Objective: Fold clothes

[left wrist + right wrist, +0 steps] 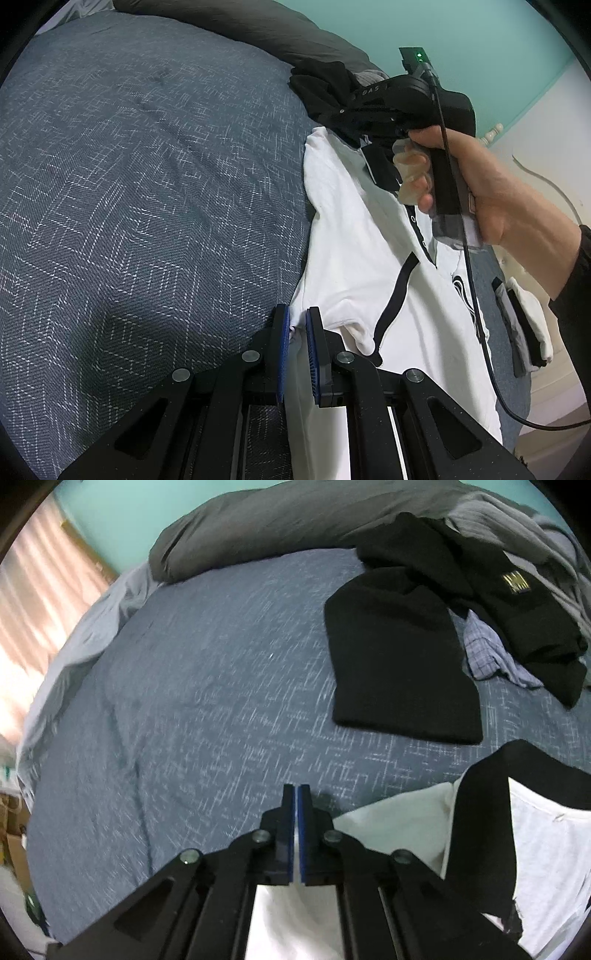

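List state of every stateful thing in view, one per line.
left gripper: jaws shut on white shirt edge
right gripper: jaws shut on white shirt fabric
white shirt: unfolded, lying along the bed edge, black trim showing
black garment: folded flat on the bedspread
dark clothes pile: unfolded, heaped behind the black garment
bedspread: spread flat, slightly creased

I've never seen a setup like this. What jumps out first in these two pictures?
A white shirt with black trim lies along the right edge of a bed with a blue patterned cover, and both hand-held grippers pinch it: the left gripper at one fold, the right gripper shut on another. Further up the bed, a folded black garment lies flat beside a heap of dark unfolded clothes.
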Demonstrator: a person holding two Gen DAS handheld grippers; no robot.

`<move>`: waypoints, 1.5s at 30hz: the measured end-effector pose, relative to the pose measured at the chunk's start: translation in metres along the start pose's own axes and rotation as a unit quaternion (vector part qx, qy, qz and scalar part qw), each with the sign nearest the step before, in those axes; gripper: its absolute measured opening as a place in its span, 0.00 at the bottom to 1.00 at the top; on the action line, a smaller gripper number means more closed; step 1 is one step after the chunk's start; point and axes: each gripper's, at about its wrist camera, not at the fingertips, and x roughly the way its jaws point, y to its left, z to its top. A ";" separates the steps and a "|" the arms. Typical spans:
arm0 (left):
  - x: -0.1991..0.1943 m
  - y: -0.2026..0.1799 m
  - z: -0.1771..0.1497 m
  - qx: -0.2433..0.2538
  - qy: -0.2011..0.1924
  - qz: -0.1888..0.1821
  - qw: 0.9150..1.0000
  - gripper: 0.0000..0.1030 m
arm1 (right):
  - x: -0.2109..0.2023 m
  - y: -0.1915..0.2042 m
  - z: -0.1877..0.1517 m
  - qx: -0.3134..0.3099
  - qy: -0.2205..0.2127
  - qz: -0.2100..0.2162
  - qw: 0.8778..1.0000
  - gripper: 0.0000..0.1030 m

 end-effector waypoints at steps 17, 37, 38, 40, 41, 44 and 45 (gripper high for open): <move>-0.003 0.004 0.001 -0.009 0.000 -0.001 1.000 0.11 | -0.083 -0.070 -0.038 0.044 -0.022 -0.007 0.999 0.02; -0.039 0.002 -0.004 -0.002 -0.013 0.046 0.999 0.11 | -0.256 -0.165 -0.213 0.075 -0.008 -0.035 0.997 0.21; -0.045 -0.001 -0.005 -0.001 -0.014 0.047 0.999 0.11 | -0.268 -0.167 -0.224 0.075 -0.007 -0.035 0.997 0.21; -0.054 -0.006 -0.008 0.003 -0.014 0.049 0.999 0.11 | -0.287 -0.170 -0.242 0.075 -0.003 -0.038 0.996 0.23; -0.059 -0.009 -0.010 0.006 -0.011 0.050 0.999 0.11 | -0.296 -0.171 -0.252 0.074 -0.003 -0.040 0.996 0.23; -0.074 -0.021 -0.018 0.022 0.005 0.054 0.998 0.11 | -0.319 -0.178 -0.280 0.088 -0.003 -0.035 0.995 0.24; -0.081 -0.024 -0.021 0.026 0.008 0.056 0.998 0.11 | -0.326 -0.180 -0.289 0.095 -0.004 -0.033 0.995 0.24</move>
